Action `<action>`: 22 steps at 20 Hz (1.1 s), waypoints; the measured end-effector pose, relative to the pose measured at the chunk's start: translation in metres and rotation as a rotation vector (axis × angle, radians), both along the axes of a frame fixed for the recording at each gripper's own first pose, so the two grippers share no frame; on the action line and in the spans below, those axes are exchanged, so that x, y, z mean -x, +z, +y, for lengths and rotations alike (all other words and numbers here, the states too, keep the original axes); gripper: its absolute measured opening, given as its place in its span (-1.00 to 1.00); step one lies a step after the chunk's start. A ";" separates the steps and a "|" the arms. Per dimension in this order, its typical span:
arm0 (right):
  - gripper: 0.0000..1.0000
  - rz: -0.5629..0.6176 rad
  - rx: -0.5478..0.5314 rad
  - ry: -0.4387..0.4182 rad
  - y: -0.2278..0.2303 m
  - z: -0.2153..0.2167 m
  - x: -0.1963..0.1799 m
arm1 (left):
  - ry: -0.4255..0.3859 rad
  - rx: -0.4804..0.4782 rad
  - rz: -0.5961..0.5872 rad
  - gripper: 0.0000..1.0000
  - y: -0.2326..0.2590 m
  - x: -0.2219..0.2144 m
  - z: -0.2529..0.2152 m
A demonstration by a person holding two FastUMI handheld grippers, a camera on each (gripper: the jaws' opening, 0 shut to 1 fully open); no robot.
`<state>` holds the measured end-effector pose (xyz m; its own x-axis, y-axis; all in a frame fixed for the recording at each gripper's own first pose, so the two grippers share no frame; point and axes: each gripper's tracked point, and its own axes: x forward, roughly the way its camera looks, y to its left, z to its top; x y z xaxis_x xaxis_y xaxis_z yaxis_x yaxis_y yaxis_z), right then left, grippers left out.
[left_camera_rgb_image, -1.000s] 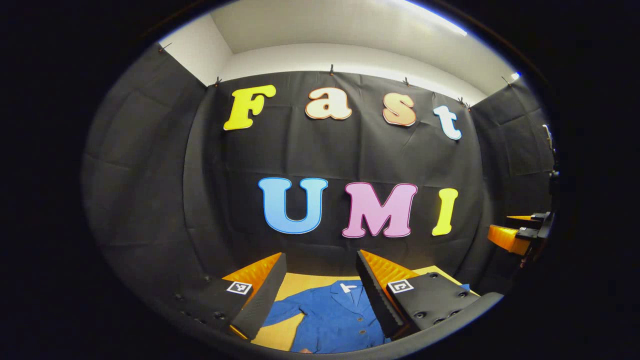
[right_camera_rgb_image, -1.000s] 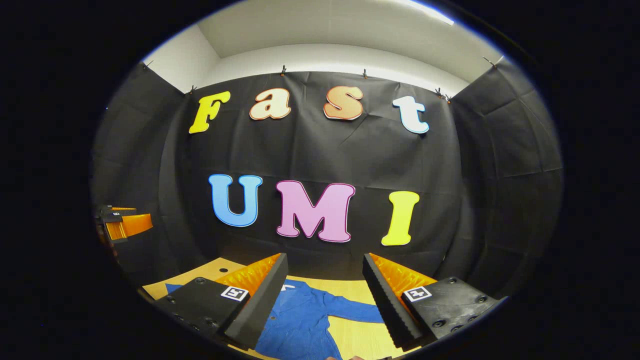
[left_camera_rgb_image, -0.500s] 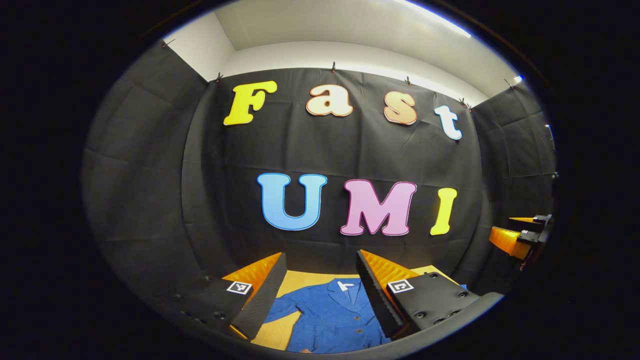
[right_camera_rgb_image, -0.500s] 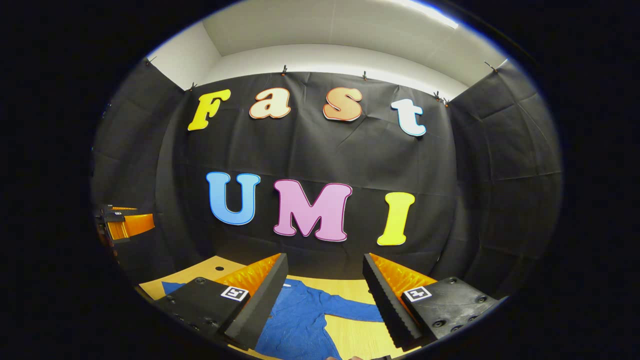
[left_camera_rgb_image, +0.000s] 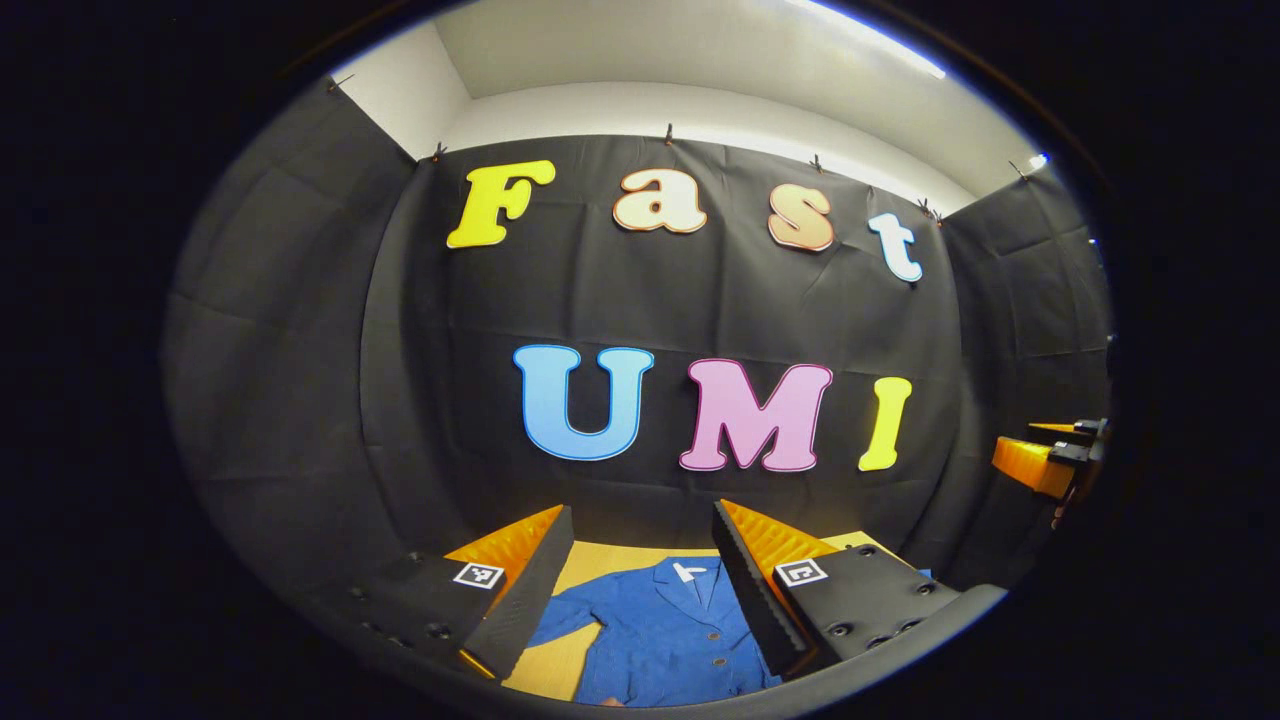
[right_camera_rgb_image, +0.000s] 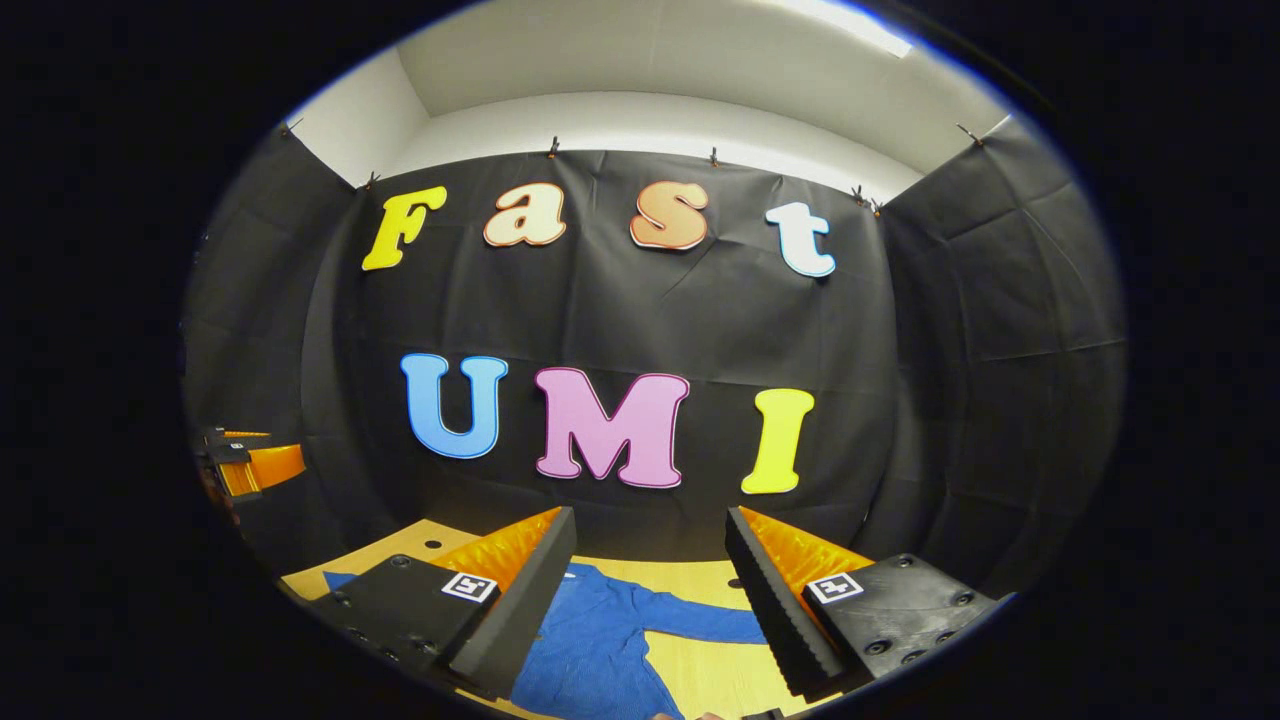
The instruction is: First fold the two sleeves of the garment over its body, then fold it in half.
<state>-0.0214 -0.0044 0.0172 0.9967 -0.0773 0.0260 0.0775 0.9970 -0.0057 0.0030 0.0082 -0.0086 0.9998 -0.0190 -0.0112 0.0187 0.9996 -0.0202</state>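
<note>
Left gripper view, blue garment (left_camera_rgb_image: 660, 630) flat, sleeves spread

One blue garment (left_camera_rgb_image: 660, 630) on one wooden table (left_camera_rgb_image: 610, 556) — two claws, left (left_camera_rgb_image: 640, 580) and right (right_camera_rgb_image: 650, 585).

The left gripper view is taken from above the light wooden table (left_camera_rgb_image: 620, 556), facing forward along the left gripper (left_camera_rgb_image: 640, 585) toward the black cloth back wall (left_camera_rgb_image: 700, 310). The right gripper view is taken likewise along the right gripper (right_camera_rgb_image: 650, 590), from a place further right. Both are held level and well back from the wall. The wall, the table and the blue buttoned garment (left_camera_rgb_image: 665, 630) (right_camera_rgb_image: 600, 640) are shared by both views. Each gripper is caught at the edge of the other's view (left_camera_rgb_image: 1050, 455) (right_camera_rgb_image: 240, 465).
</note>
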 end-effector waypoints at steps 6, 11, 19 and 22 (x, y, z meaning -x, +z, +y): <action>0.75 -0.009 0.029 0.011 0.012 -0.001 -0.006 | -0.018 -0.005 0.014 0.59 -0.002 -0.003 -0.001; 0.92 -0.017 0.011 0.025 0.033 -0.008 -0.017 | -0.044 0.006 -0.002 0.61 0.003 -0.008 -0.002; 0.92 0.026 0.029 0.047 0.066 -0.026 -0.049 | -0.080 0.015 -0.008 0.61 0.010 -0.009 -0.005; 0.84 0.131 -0.016 0.078 0.054 -0.035 -0.071 | -0.061 0.034 -0.009 0.62 0.011 -0.006 -0.001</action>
